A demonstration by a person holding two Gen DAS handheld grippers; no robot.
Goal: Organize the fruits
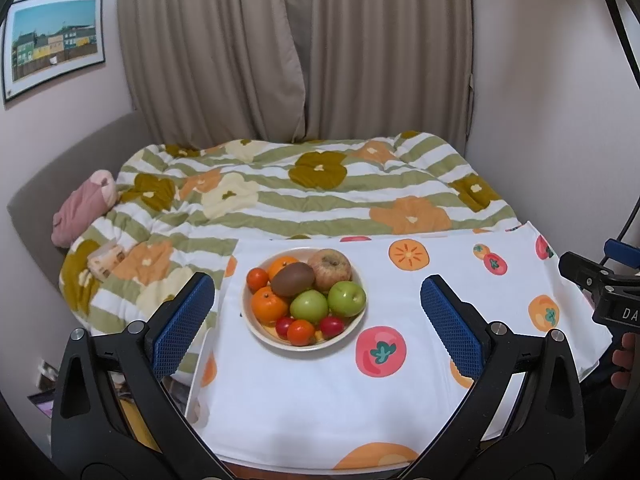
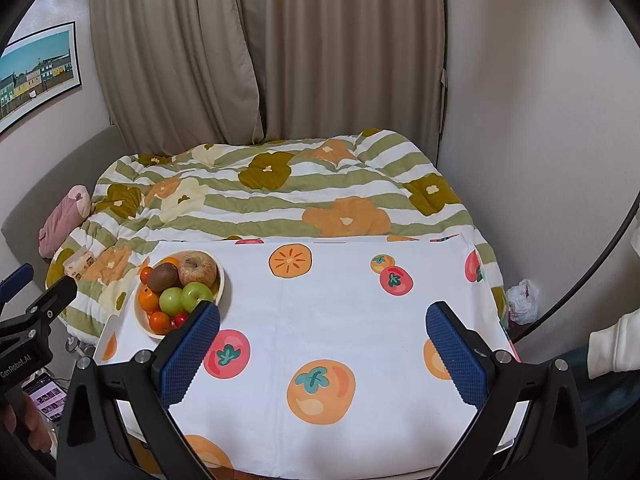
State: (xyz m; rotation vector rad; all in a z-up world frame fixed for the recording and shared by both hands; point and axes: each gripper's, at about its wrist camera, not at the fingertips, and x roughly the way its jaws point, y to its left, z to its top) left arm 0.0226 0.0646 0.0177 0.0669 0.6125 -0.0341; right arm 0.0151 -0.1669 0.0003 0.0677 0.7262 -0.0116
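I hold both tongs spread and empty over the cloth-covered surface [image 2: 320, 312]: the left tongs [image 1: 316, 312] frame the fruit bowl [image 1: 256, 334] at twelve o'clock, while the right tongs [image 2: 322, 340] see that bowl at ten o'clock.

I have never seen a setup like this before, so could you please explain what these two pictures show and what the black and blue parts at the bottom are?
No robot here: a person carries a handheld claw in each hand, each with a fisheye camera looking along its two blue-padded fingers. One picture comes from the left claw, the other from the right claw. Both are open and hold nothing. They face a table under a white fruit-print cloth, with a bed behind. On the cloth stands a bowl holding a kiwi, a reddish apple, two green apples, oranges and small tomatoes.
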